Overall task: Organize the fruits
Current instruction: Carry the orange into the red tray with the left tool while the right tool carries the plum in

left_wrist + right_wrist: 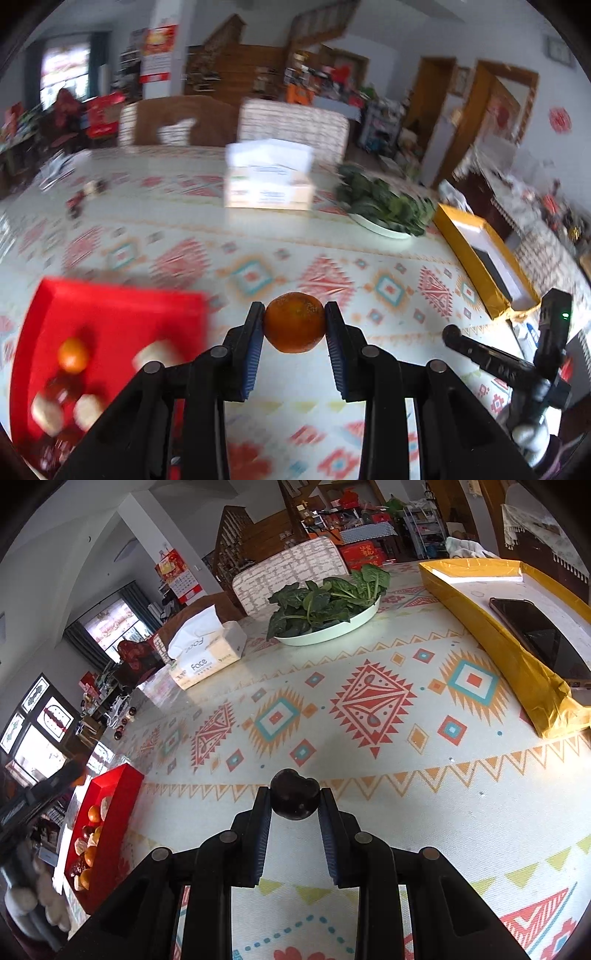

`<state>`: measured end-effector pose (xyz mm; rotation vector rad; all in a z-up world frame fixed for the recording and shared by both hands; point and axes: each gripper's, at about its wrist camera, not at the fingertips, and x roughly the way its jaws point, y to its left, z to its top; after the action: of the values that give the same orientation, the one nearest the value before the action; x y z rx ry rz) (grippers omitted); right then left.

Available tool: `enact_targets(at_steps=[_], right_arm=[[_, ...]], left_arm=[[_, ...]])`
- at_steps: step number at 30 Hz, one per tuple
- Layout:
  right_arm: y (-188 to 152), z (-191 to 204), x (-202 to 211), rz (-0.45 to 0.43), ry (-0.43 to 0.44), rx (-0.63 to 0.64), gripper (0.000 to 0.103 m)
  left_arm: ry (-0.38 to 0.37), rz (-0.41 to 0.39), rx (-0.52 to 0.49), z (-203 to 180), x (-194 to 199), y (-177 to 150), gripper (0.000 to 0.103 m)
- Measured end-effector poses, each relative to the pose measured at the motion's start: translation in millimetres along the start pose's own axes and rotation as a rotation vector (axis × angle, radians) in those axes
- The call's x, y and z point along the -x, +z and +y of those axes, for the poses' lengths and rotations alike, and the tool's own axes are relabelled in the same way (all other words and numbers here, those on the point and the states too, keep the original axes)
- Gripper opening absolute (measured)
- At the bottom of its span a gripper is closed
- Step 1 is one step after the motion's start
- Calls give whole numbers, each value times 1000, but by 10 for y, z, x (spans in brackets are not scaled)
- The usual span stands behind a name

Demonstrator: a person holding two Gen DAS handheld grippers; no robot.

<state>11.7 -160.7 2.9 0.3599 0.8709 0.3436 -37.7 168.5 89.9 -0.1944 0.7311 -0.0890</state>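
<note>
On the patterned tablecloth [369, 709], toward 10 o'clock in the right wrist view, a tissue pack [207, 653] reads "Face". At 12 o'clock a plate of leafy greens [328, 605] sits, and at 2 o'clock a phone [539, 635] lies in a yellow box [498, 638]. The right gripper [294, 801] pinches a dark plum [294, 799]. The left gripper [294, 323] pinches an orange [294, 322]. At 8 o'clock of the left view a red tray [110, 314] holds more fruit, blurred
</note>
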Motion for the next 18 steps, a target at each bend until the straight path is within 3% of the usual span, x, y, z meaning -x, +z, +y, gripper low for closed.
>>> enact_targets(at_steps=[9,13,18], right_arm=[[-57,160,-6,4,-83,72,28],[-108,369,96,7,-69,99,29],[-125,900,143,14,-8,156,29]], left_arm=[[113,-100,268,1077,715,-419,32],[182,-147,341,1523,956,-552,32],[196,-169,396,1774,1073,-729,32]])
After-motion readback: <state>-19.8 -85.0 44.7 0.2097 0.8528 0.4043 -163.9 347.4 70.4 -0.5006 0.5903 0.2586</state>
